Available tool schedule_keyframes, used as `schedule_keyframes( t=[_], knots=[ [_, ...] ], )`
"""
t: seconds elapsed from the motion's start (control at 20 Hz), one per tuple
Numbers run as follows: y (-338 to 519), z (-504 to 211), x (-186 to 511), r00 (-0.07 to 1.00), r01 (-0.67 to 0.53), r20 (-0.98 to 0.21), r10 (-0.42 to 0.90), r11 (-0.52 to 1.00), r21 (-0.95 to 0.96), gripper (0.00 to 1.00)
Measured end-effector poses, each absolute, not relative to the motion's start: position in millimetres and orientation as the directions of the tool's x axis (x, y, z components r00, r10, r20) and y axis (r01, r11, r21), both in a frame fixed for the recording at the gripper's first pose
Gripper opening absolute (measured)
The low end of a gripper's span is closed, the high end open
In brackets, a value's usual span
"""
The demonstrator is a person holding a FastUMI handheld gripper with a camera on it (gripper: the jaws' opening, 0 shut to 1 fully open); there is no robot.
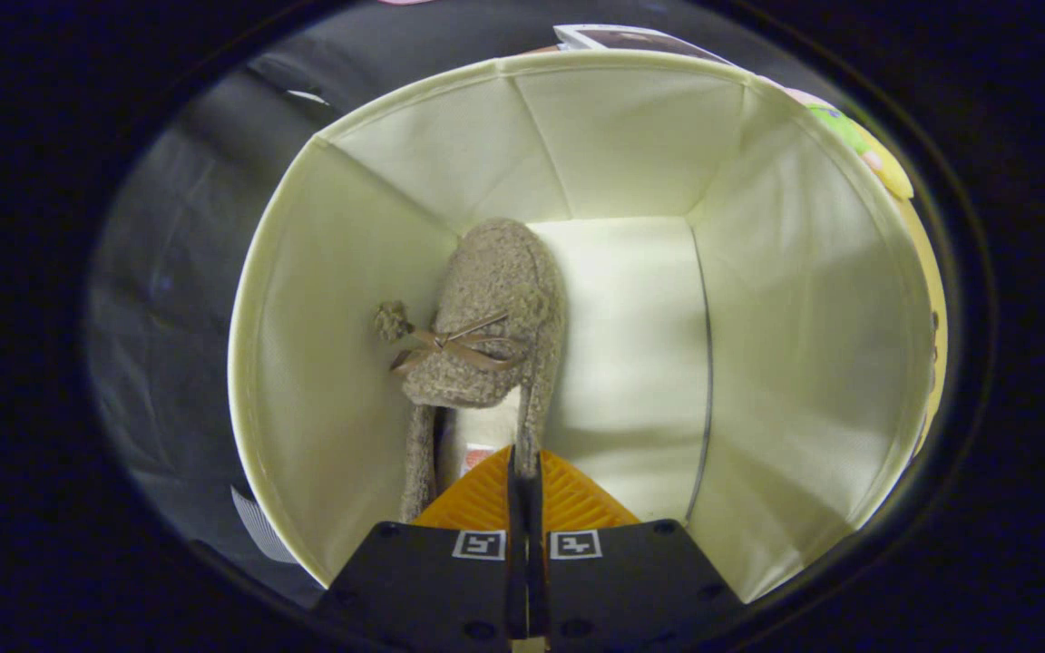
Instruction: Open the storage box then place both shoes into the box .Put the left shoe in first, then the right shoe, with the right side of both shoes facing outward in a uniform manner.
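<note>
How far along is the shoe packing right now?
Done: the cream fabric storage box is open. In hand: the hand-held gripper, fingers closed on the rim of a fuzzy brown bow-trimmed shoe, holds it inside, near one wall. Left: releasing it and adding the other shoe.

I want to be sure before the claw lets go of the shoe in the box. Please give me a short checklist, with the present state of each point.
1. Storage box open: ok, the claw looks straight down into it.
2. Shoe inside the box: ok, it hangs within the walls, near the left wall.
3. Claw grip: ok, the fingers are closed on the rim of the shoe's heel end.
4. Shoe resting on the box floor: cannot tell, the toe points down, contact is hidden.
5. Left shoe going in first: cannot tell which shoe this is.
6. Room for the second shoe: ok, the floor beside the shoe is free.
</note>
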State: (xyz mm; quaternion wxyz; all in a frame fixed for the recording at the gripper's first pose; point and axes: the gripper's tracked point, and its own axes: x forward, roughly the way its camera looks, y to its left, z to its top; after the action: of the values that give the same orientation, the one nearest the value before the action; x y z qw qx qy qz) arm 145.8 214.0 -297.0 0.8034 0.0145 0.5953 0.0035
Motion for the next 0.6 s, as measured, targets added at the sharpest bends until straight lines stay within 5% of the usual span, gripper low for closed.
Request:
schedule_keyframes(
  t=[0.05, 0.35, 0.6],
  knots=[
    [220, -296, 146, 0.301, 0.008, -0.952, 0.059, 0.998, 0.064, 0.06],
    [244, -248, 151, 0.358, 0.004, -0.903, 0.237, 0.967, 0.255, 1.0],
    [231, -200, 150, 0.445, -0.016, -0.851, 0.278, 0.953, 0.303, 1.0]
  ],
)
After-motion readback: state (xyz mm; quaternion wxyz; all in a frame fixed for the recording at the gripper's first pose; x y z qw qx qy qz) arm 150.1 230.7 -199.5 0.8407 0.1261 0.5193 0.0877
